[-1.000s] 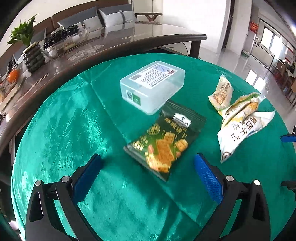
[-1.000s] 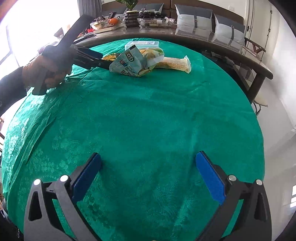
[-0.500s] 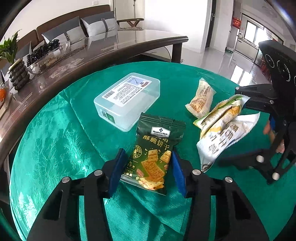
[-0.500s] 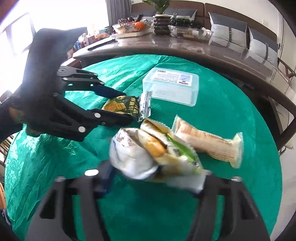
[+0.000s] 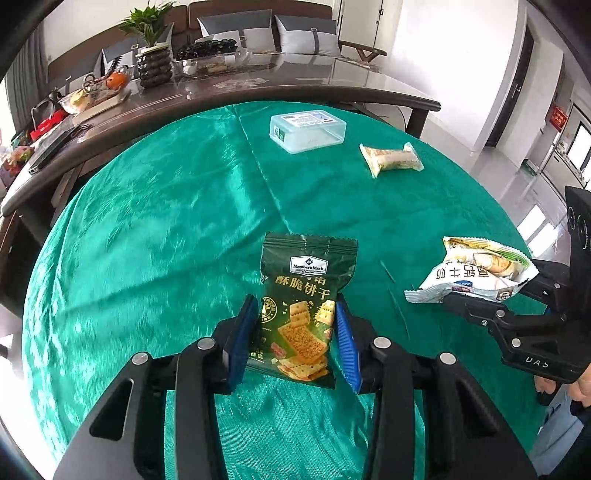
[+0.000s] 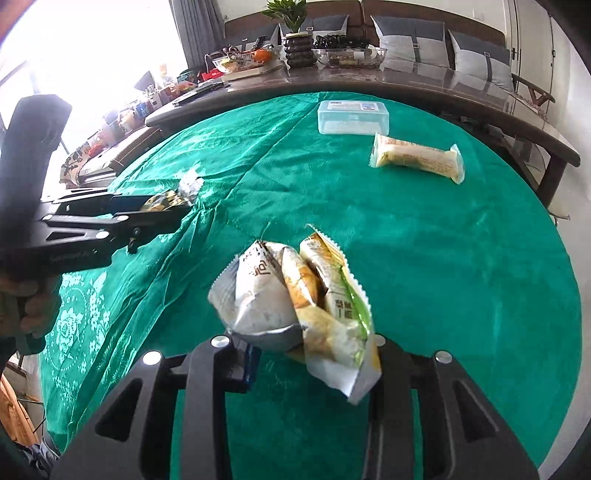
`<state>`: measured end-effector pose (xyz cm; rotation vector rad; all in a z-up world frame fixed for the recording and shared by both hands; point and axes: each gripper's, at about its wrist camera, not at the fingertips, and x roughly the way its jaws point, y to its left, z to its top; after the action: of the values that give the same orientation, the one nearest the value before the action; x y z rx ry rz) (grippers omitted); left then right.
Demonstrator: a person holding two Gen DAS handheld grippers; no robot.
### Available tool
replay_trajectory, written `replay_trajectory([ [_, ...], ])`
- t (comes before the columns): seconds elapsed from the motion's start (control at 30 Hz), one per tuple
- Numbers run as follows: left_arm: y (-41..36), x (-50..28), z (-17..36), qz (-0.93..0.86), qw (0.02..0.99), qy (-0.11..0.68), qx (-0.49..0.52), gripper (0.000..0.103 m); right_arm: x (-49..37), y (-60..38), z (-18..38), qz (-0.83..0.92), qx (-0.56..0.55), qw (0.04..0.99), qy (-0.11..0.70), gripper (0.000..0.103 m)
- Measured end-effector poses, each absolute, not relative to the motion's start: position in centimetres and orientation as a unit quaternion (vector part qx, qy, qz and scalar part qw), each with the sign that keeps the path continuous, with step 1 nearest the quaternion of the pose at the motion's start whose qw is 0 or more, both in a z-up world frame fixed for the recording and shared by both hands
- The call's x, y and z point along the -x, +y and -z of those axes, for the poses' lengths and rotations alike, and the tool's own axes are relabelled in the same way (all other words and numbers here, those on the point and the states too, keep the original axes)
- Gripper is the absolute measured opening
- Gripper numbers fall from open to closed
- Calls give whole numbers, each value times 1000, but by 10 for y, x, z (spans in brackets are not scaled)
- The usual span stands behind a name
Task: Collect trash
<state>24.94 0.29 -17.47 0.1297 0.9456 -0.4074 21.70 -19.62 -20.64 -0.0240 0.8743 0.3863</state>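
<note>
My left gripper is shut on a dark green cracker packet and holds it above the green tablecloth. It also shows at the left of the right wrist view. My right gripper is shut on a bunch of crumpled white and green wrappers, lifted off the table. They also show at the right of the left wrist view. One cream snack packet lies on the cloth at the far right, also seen in the left wrist view.
A clear plastic box with a label stands at the far side of the round table. Behind it runs a dark long table with a plant, fruit bowls and clutter. The floor drops away to the right.
Both grippers have lifted their packets and pulled back toward the near side of the table. The cream snack packet and the box stay in place, farther off.
</note>
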Motion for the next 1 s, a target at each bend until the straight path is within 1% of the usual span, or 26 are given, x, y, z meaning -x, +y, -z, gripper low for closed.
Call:
replay_trajectory([
  [0.03,4,-242,177,195,868,453,-58,43,-215,-197,203,-172,19,895,411,57],
  [0.07,5,-235,181,196,867,456,-52,45,-213,-198,203,-163,26,897,409,71],
  [0.13,8,-229,186,190,867,457,-52,62,-218,-198,205,-156,31,894,419,72],
  [0.17,10,-227,186,181,872,450,-58,80,-218,-200,209,-156,31,892,424,72],
  [0.2,11,-226,187,170,876,447,-64,89,-220,-201,215,-156,26,884,440,72],
  [0.3,14,-228,195,162,869,462,-66,91,-214,-210,217,-166,14,883,440,75],
  [0.33,14,-227,198,159,870,462,-72,92,-213,-210,218,-168,15,881,441,78],
  [0.4,11,-224,200,147,874,454,-91,97,-211,-203,220,-165,36,880,445,81],
  [0.47,14,-227,201,143,873,460,-77,99,-209,-198,219,-159,52,880,445,84],
  [1.0,13,-228,202,141,873,460,-78,99,-209,-199,218,-160,50,879,446,85],
])
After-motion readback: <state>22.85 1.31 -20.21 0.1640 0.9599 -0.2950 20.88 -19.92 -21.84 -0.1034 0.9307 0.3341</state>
